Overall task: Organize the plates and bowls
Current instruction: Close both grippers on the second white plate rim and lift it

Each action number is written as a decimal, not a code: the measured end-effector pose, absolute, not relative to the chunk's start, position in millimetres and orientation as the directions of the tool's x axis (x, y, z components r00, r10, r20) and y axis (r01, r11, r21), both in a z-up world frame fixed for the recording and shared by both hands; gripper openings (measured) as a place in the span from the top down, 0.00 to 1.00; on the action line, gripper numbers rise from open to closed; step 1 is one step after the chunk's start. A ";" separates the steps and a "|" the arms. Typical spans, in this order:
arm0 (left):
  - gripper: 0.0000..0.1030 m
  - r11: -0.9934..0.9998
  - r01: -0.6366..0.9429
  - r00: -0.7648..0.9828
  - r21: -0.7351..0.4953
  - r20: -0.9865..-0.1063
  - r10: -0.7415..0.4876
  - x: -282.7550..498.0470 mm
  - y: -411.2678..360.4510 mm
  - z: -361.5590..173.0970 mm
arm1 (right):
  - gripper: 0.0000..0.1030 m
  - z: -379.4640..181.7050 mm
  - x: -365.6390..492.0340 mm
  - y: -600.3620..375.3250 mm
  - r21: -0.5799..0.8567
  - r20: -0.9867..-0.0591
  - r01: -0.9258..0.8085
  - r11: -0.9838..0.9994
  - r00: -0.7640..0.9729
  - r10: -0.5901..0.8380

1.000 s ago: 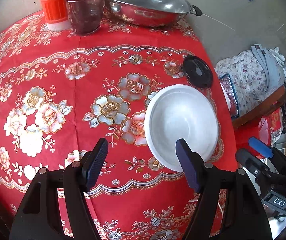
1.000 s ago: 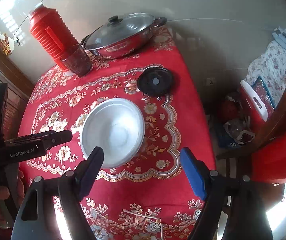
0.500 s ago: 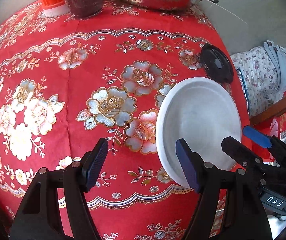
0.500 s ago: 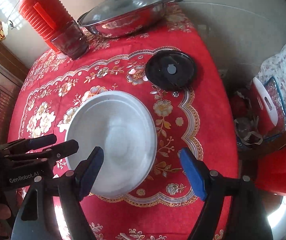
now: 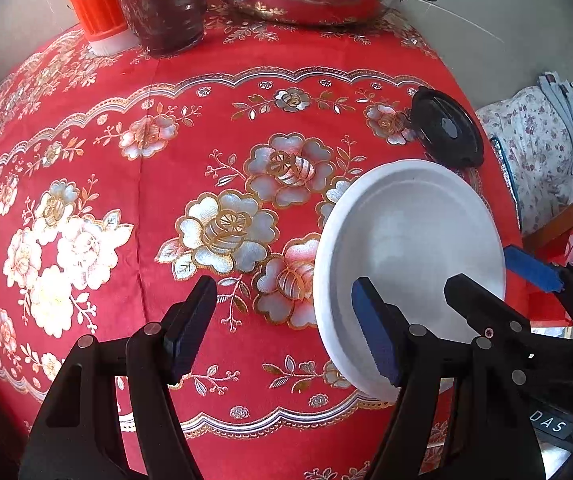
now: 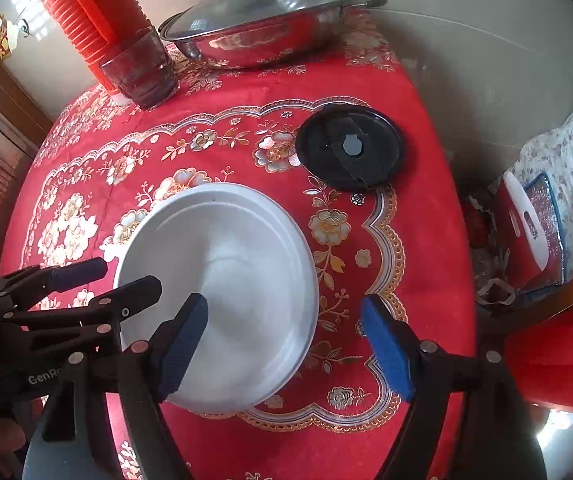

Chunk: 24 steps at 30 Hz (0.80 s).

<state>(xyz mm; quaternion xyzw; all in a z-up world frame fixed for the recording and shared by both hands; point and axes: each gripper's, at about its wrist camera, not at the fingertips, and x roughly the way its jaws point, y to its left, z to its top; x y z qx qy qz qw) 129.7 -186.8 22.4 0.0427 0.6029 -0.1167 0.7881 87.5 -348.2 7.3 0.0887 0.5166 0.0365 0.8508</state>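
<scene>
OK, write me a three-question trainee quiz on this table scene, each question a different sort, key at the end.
1. True or false: the left tool is clamped on the white plate.
2. Multiple choice: what lies flat on the cloth just beyond the plate, toward the table's right edge? A) a spoon B) a black round lid C) a folded towel
3. Fill in: the dark glass tumbler stands right in front of the orange ___.

Key
1. False. Both the left tool and the right tool stand open, one finger of each over the plate, neither gripping it.
2. B
3. jug; the lidded steel pan sits beside them.
</scene>
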 end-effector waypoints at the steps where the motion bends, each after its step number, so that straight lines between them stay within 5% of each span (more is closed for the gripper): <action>1: 0.31 0.969 0.238 0.246 -0.071 -0.960 -0.131 130.0 -187.1 21.7 | 0.23 6.3 87.7 -348.8 0.195 -0.872 0.031 0.980 0.463 0.159; 8: 0.31 0.966 0.252 0.256 -0.053 -0.959 -0.119 129.6 -188.9 18.0 | 0.24 2.2 86.7 -347.7 0.201 -0.871 0.012 0.980 0.460 0.173; 10: 0.38 0.963 0.263 0.240 -0.061 -0.963 -0.126 129.1 -191.7 14.6 | 0.26 1.1 86.5 -347.5 0.203 -0.870 0.001 0.979 0.459 0.180; 16: 0.66 0.953 0.295 0.203 -0.075 -0.969 -0.139 125.2 -201.8 8.1 | 0.71 -6.2 85.8 -345.8 0.213 -0.875 -0.010 0.977 0.443 0.196; 19: 0.80 0.949 0.300 0.196 -0.092 -0.968 -0.156 125.8 -204.8 10.6 | 0.74 -8.3 84.4 -346.4 0.237 -0.871 -0.013 0.971 0.441 0.218; 24: 0.82 0.951 0.299 0.202 -0.081 -0.968 -0.146 123.9 -202.7 13.0 | 0.76 0.1 76.5 -345.6 0.257 -0.854 -0.017 0.966 0.465 0.235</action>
